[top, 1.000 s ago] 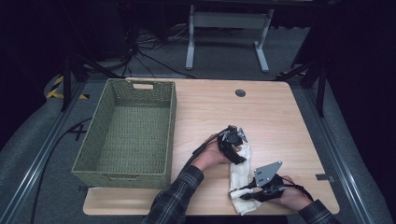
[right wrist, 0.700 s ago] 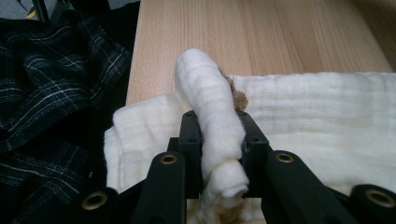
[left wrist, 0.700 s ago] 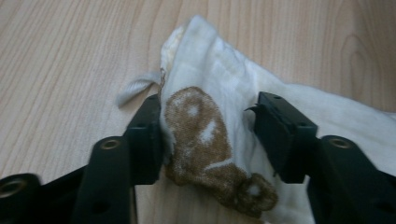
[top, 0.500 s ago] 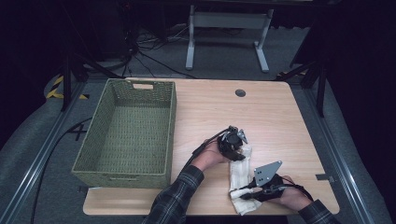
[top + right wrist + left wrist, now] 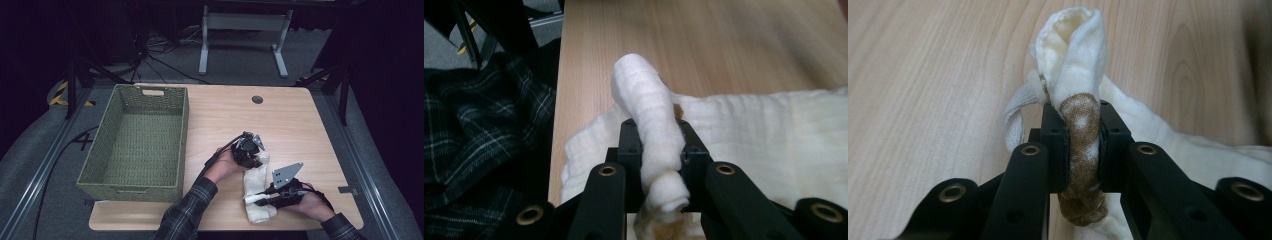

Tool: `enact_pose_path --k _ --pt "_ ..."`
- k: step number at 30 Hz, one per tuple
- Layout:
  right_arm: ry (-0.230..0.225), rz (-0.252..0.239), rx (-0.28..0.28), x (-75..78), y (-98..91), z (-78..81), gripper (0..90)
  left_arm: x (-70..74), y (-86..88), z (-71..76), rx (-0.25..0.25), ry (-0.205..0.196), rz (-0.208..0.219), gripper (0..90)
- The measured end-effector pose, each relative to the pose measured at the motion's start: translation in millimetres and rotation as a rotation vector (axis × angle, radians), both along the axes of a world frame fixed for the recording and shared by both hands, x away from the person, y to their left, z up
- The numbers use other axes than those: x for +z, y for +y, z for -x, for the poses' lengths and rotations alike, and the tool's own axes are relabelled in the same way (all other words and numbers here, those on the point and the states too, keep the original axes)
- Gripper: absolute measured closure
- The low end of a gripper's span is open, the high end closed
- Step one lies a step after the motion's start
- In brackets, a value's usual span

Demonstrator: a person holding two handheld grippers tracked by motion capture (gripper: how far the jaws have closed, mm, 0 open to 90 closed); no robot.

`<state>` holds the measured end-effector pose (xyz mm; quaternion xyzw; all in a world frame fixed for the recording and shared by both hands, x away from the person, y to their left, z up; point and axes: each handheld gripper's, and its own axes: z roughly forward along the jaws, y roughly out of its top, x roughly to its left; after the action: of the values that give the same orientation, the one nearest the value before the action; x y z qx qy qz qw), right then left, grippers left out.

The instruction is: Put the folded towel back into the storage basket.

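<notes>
A white cloth (image 5: 256, 181) lies crumpled on the wooden table (image 5: 280, 120) near its front edge. My left gripper (image 5: 253, 160) points down at the cloth's far end. Its jaws have just been closing, and in the left gripper view they (image 5: 1083, 125) pinch a bunched fold with a brown patch, white cloth (image 5: 1075, 55) rising above them. My right gripper (image 5: 249, 198) lies low at the cloth's near end, pointing left. In the right gripper view it (image 5: 656, 145) is shut on a rolled fold of the cloth (image 5: 774, 145).
A green woven basket (image 5: 184, 135), with nothing in it, stands on the left half of the table. A round cable hole (image 5: 257, 99) sits near the far edge. A plaid sleeve (image 5: 479, 130) lies just left of the cloth.
The left gripper has shifted slightly over the cloth's far end. The right hand and the cloth have kept their places.
</notes>
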<state>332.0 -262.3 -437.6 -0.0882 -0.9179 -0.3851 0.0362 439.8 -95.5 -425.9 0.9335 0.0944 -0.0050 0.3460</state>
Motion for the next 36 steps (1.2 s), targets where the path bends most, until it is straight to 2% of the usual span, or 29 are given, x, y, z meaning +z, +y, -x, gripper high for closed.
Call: enact_pose_path --k 9,13,14,20,28,36 --pt "-0.032 -0.032 -0.028 24.5 2.9 -6.8 77.9 30.4 12.7 6.6 0.023 -0.018 0.023 78.5" --pt "-0.064 -0.046 -0.028 38.3 8.4 -10.6 77.8 45.6 18.7 8.9 0.039 -0.042 0.022 78.5" --pt "-0.065 -0.051 -0.026 40.9 9.6 -11.0 77.8 49.1 20.1 9.7 0.040 -0.044 0.033 78.5" --pt "-0.087 -0.070 -0.022 62.7 18.8 -16.8 77.8 71.9 29.4 13.8 0.060 -0.076 0.029 78.5" --pt "-0.086 -0.090 -0.014 89.2 32.5 -30.1 77.9 95.5 49.2 12.8 0.103 -0.100 0.038 78.3" --pt "-0.106 -0.098 0.000 107.4 52.0 -38.5 77.8 115.3 74.2 9.9 0.130 -0.133 0.029 78.4"
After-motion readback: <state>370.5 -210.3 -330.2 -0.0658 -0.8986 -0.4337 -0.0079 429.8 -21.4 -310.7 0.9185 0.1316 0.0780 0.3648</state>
